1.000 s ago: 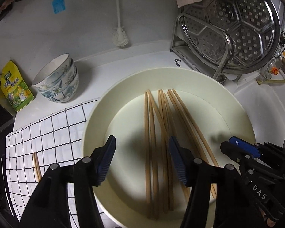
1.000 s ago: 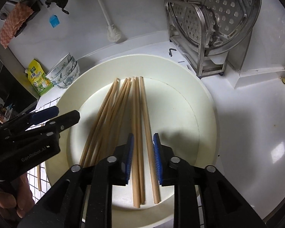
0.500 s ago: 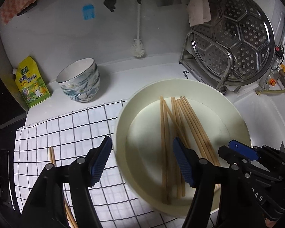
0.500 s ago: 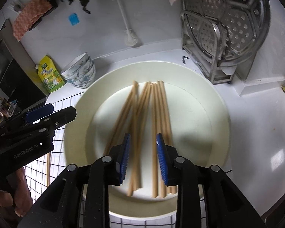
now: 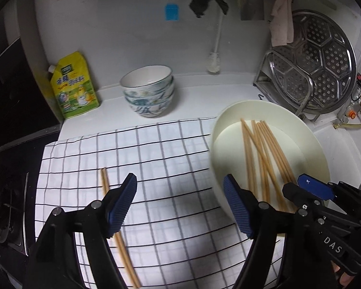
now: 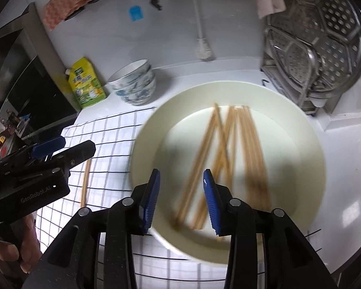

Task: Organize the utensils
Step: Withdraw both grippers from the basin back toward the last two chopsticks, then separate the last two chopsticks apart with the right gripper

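Now both cameras have pulled back from the cream plate [image 6: 310, 144], so the checked cloth [image 5: 156, 149] on the desk [image 5: 199, 101] fills the left view. Loose chopsticks [image 6: 231, 154] remain piled on the plate; one pair of chopsticks [image 5: 113, 207] lies on the cloth. The left hand-held gripper [image 5: 179, 203] hangs wide and empty above the cloth, beside that pair. The right hand-held gripper [image 6: 181, 200] has spread wider, empty, over the plate's near rim. Likely a fresh pick is being lined up.

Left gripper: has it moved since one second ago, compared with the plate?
Yes. The left gripper has moved left, off the cream plate, and now hangs over the checked cloth.
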`<state>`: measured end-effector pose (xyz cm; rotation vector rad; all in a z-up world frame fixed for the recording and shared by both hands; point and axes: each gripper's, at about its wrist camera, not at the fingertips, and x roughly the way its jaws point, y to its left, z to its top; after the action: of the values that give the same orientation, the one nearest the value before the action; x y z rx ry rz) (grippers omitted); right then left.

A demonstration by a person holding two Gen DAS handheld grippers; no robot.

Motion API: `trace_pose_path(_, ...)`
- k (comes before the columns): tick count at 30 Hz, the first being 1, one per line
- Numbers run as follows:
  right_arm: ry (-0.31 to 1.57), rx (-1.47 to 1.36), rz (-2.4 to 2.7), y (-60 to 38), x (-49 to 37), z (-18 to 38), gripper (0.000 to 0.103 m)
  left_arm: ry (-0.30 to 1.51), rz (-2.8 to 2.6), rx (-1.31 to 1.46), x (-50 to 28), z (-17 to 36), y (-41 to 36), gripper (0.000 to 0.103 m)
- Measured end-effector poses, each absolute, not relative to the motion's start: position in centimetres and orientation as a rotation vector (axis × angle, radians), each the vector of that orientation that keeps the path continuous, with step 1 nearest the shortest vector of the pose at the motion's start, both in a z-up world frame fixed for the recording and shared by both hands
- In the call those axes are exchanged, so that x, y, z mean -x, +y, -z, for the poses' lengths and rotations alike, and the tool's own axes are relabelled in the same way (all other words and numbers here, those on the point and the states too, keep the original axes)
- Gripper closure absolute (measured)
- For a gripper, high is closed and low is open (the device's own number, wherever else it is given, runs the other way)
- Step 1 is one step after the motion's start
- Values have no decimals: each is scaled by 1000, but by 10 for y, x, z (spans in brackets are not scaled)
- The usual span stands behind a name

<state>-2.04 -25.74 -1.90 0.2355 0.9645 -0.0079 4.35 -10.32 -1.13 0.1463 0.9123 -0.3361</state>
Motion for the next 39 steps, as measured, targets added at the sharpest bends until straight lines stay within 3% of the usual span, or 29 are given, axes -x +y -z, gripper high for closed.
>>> trace_pose_path(3,964,-220,-13,-238,18,17,61,915,306,-127,-42,11,-77,27)
trace_pose_path(17,1002,-173,-137,-149,8,30,54,988,154,-63,-34,36,39,25)
trace_pose_path(23,1052,-156,-172,-115,4,54,54,1017,121,-39,-33,52,69,20)
trace_pose_path(39,1146,-75,-179,-57,-10,123,54,1080,98,-46,-34,88,111,20)
